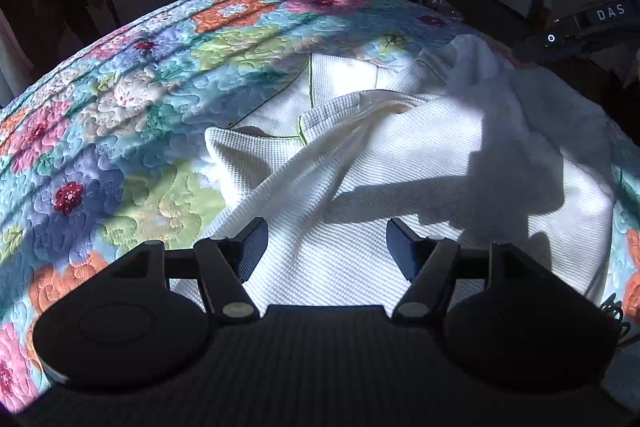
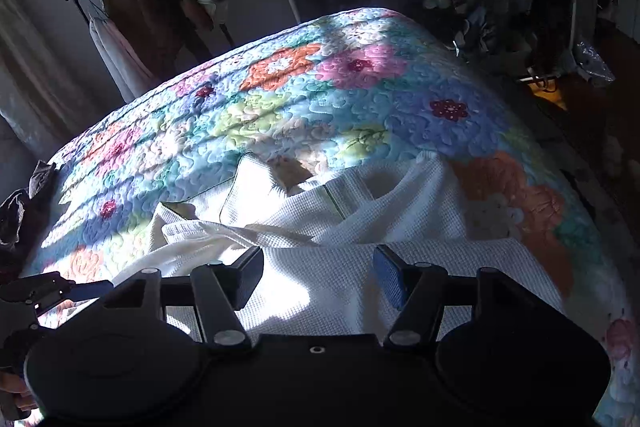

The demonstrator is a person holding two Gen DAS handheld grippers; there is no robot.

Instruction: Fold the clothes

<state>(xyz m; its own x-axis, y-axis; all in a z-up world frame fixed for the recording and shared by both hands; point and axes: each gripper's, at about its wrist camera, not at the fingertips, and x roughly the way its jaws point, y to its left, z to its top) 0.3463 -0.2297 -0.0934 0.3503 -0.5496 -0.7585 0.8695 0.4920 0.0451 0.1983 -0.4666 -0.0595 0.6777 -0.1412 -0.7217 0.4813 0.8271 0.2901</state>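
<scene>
Looking along your left gripper [image 1: 327, 247], you see both jaws spread apart with nothing between them, hanging just over a white waffle-knit garment [image 1: 360, 163]. The garment lies rumpled straight ahead of the gripper on a bed covered by a bright floral quilt [image 1: 120, 115]. Thin green piping edges the garment's far panels, and a twisted fold runs diagonally from ahead of the gripper's left jaw toward the upper right. Sunlight and hard shadows cross the cloth. Your right gripper [image 1: 580, 27] shows at the far upper right, beyond the garment.

Along your right gripper [image 2: 318, 275], the jaws are likewise released and empty, poised above the near, flatter part of the same white garment [image 2: 400, 219]. Bunched folds and an armhole sit just ahead of it. The quilt [image 2: 320, 95] stretches beyond. The left gripper [image 2: 60, 291] appears at the lower left edge, its jaws too dark to judge from here.
</scene>
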